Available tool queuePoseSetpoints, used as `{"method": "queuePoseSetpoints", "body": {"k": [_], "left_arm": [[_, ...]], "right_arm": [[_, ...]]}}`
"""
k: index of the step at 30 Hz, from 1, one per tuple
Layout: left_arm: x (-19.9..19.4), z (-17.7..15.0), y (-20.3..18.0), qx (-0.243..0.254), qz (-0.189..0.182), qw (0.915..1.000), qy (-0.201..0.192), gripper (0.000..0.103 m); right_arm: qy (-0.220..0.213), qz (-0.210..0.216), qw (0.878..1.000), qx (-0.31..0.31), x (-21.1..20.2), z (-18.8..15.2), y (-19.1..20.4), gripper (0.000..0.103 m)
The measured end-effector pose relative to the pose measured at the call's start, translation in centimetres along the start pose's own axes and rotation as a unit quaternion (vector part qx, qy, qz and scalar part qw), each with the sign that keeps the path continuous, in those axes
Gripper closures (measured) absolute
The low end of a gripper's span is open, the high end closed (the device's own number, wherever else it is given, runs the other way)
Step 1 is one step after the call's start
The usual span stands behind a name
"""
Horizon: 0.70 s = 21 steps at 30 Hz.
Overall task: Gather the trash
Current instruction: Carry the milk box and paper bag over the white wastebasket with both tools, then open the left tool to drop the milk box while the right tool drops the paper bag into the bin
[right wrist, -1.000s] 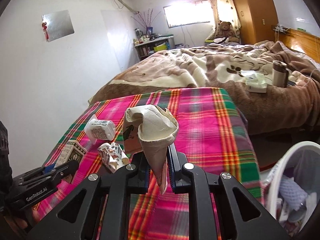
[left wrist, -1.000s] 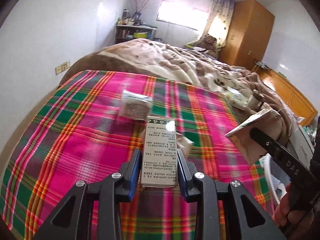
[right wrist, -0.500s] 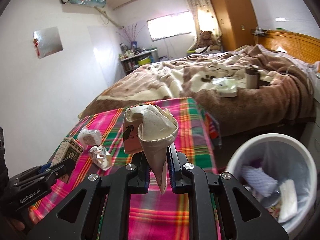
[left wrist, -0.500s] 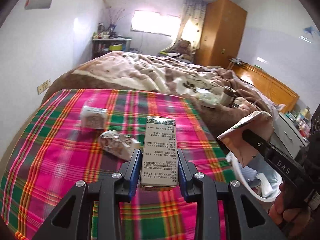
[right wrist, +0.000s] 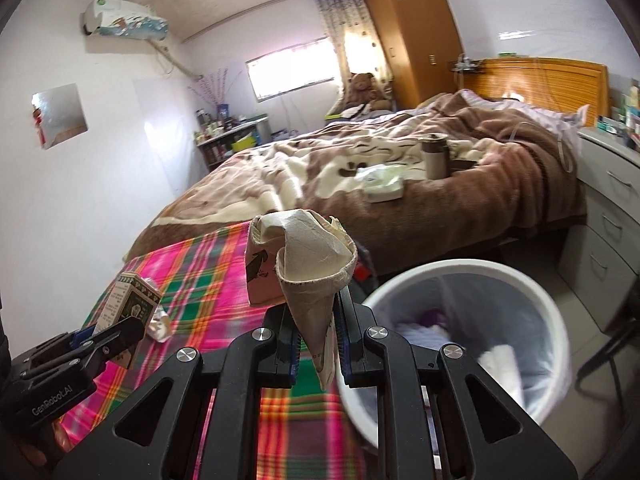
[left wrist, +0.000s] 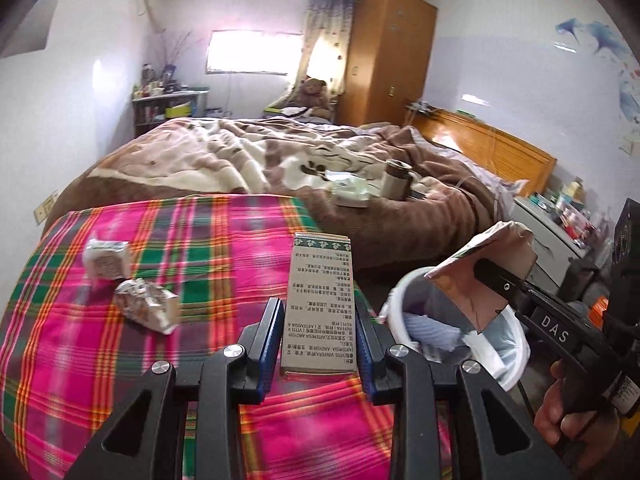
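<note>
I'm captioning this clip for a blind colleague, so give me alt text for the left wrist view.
The left gripper clamps an upright printed cardboard box over a pink plaid blanket where two crumpled wrappers lie. At right, the right gripper holds a torn carton above a white trash bin.

A bedroom. A bright pink and green plaid cloth (left wrist: 192,248) covers the near surface. Beyond it lies a bed with a rumpled brown and cream blanket (left wrist: 248,160); a brown cylindrical flask (left wrist: 396,180) stands on it beside a pale tissue pack (left wrist: 352,196). Far back sit a teddy bear (left wrist: 314,94), a bright window (left wrist: 252,53) and a tall wooden wardrobe (left wrist: 386,56). A cluttered shelf (left wrist: 168,100) stands far left.
</note>
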<state>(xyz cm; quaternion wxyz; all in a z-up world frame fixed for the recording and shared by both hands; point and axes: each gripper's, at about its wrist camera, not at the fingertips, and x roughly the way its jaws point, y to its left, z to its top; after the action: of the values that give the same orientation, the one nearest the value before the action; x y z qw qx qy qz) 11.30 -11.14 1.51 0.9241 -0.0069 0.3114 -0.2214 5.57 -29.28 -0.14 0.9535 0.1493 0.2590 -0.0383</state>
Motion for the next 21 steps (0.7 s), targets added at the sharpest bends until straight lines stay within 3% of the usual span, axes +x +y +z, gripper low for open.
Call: {"method": "queuePoseSetpoints", "body": {"k": [9, 21], "left_arm": [[1.7, 0.6, -4.4, 0.028, -0.037, 0.9989, 0.006, 0.069], [5.8, 0.3, -9.6, 0.058, -0.094, 0.9932, 0.037, 0.069]], "right_arm": [[-0.004, -0.051, 0.999, 0.01, -1.2, 0.2, -3.8, 0.088], [0.033, -0.118, 0.992, 0.032, -0.8, -0.6, -8.6, 0.087]]}}
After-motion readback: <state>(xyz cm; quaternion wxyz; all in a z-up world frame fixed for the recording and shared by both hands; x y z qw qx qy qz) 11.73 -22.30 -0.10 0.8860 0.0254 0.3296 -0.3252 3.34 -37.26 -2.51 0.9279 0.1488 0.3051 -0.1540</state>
